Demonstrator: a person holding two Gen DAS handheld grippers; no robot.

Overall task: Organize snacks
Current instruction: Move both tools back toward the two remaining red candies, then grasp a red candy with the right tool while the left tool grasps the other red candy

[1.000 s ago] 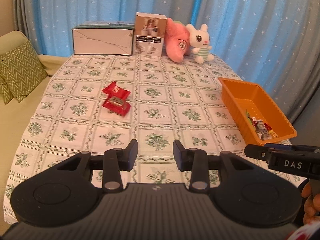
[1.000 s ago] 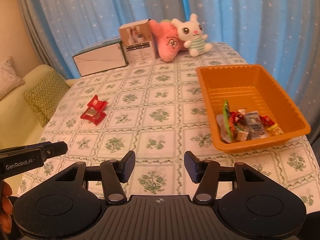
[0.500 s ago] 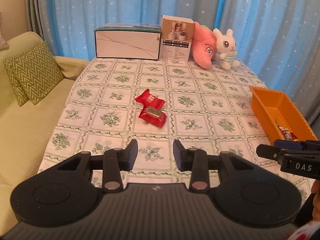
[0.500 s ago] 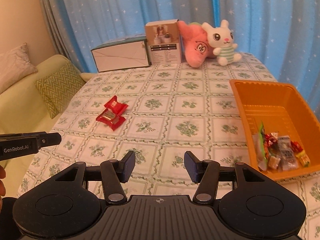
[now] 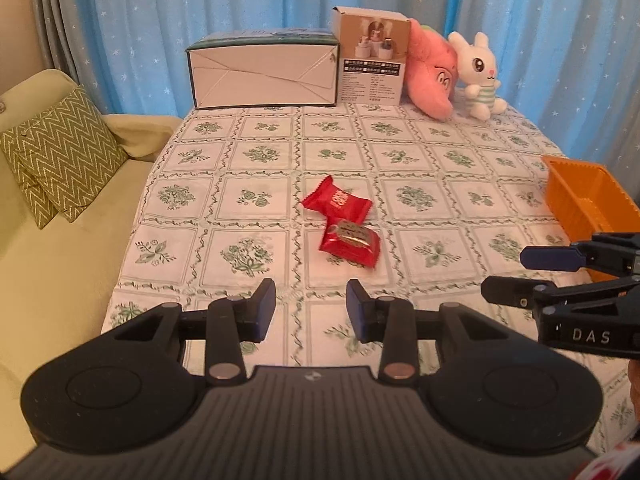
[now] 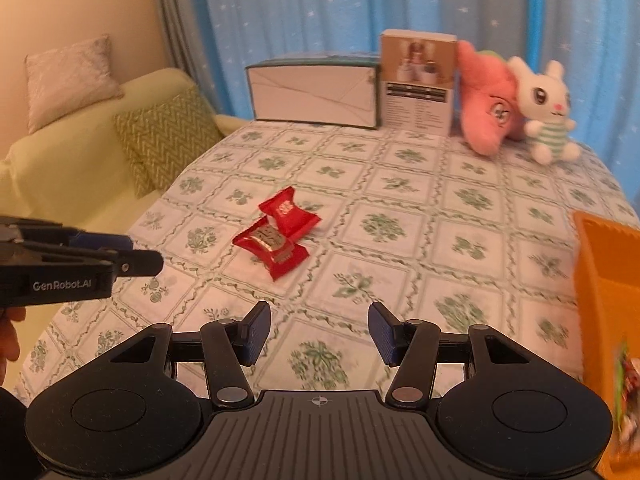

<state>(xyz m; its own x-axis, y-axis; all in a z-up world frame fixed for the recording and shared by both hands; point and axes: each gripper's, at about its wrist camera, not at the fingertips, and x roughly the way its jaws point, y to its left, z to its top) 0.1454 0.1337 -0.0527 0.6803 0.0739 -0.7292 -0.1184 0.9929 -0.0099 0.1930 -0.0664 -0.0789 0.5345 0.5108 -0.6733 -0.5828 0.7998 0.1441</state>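
Two red snack packets lie touching on the floral tablecloth: the far one (image 5: 337,200) (image 6: 289,213) with white lettering, the near one (image 5: 351,242) (image 6: 272,247) with a gold label. My left gripper (image 5: 311,307) is open and empty, just short of them. My right gripper (image 6: 319,330) is open and empty, to their right and nearer; its fingers also show in the left wrist view (image 5: 552,258). The orange basket (image 5: 588,196) (image 6: 600,264) stands at the right table edge, with snacks partly visible in the right wrist view.
A white box (image 5: 264,72), a small carton (image 5: 372,64), a pink plush (image 5: 434,76) and a white bunny (image 5: 478,76) line the back of the table. A green sofa with a zigzag cushion (image 5: 56,156) stands left of the table.
Both grippers have swung left and moved closer to the two red packets. The orange basket has slid towards the right edge of both views. The jaws stay open.
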